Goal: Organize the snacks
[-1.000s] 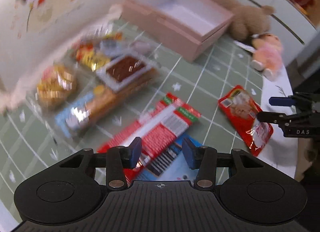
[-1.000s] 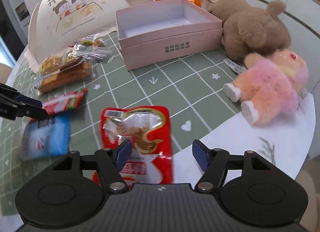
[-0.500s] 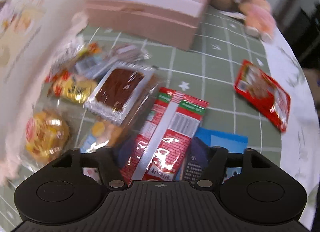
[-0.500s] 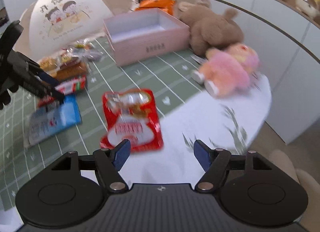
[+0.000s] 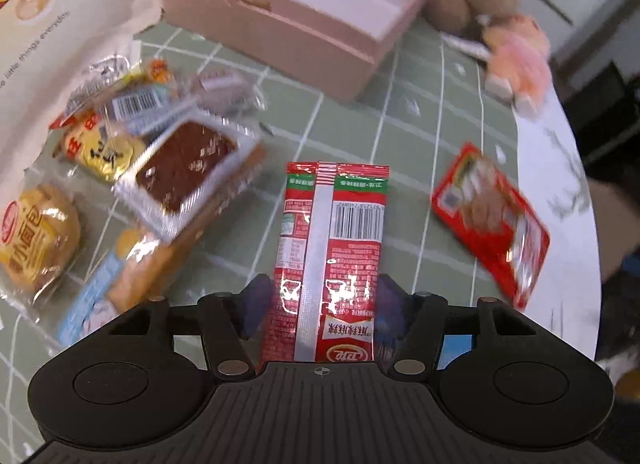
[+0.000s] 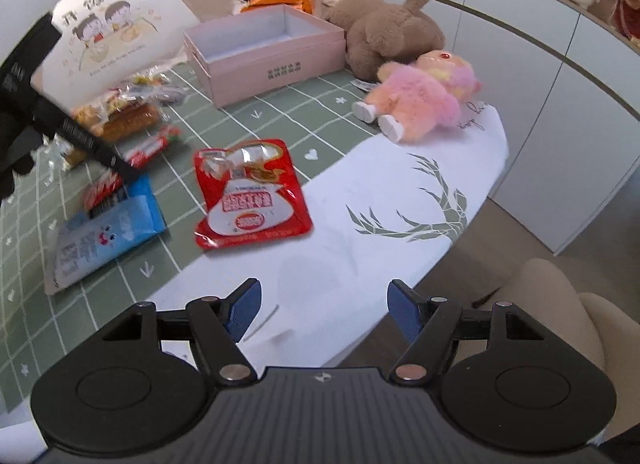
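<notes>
In the left wrist view a bun in a yellow wrapper [image 5: 38,236] sits at the far left edge, with a brown cake in a clear tray [image 5: 184,168] to its right and small wrapped sweets [image 5: 120,104] above them; at lower centre the left gripper [image 5: 320,304] has its jaws pinching the near end of a long red snack packet [image 5: 330,248], which points up the frame with its barcode facing the camera; the open pink box [image 5: 288,20] lies in the upper centre on the green checked bench [image 5: 420,136]; a flat red pouch [image 5: 492,224] lies to the right, well apart from the packet, and a pink plush toy [image 5: 520,60] is at upper right. In the right wrist view the left gripper's dark body reaches in from the left edge over the red packet, which rests partly on a blue packet [image 6: 104,236]; the red pouch lies at centre; the pink box stands at upper centre, beside a brown teddy [image 6: 392,32]; the right gripper [image 6: 324,310] at the bottom has its jaws spread wide and holding nothing, above the white cloth [image 6: 400,192].
</notes>
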